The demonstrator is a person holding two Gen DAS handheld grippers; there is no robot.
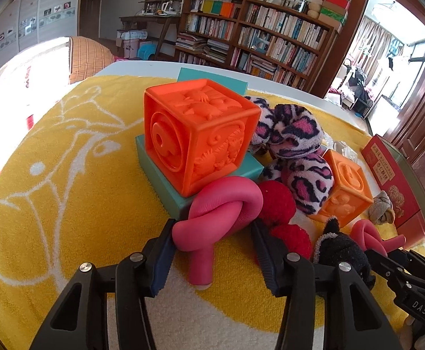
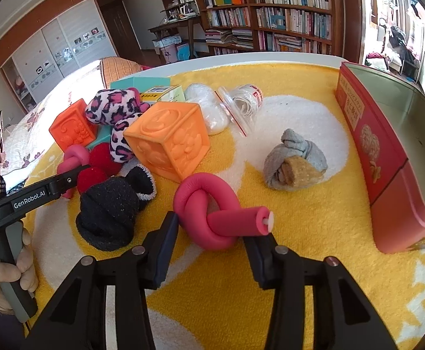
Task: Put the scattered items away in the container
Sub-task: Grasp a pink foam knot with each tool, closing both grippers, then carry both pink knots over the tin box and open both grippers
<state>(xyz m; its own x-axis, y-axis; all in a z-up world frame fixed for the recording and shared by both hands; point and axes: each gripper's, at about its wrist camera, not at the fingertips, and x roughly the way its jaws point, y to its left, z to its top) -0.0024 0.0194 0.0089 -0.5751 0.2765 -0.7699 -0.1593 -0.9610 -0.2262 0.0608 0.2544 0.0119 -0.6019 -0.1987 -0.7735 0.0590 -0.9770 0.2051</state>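
Left tool, right tool: each spread around pink knotted roller, unclamped.

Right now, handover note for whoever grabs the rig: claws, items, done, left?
Left claw: open, jaws on either side of a pink knotted foam tube; not closed on it.
Right claw: open, straddling the second pink knotted tube; no grip yet.
Red tin stands open at the right of the yellow towel; the part of its inside in view holds nothing.
Still out: dark orange cube on a teal box, light orange cube, leopard sock, red pom-poms, black sock, grey-tan sock, plastic bags.
Done: nothing visibly stowed. Left: everything.
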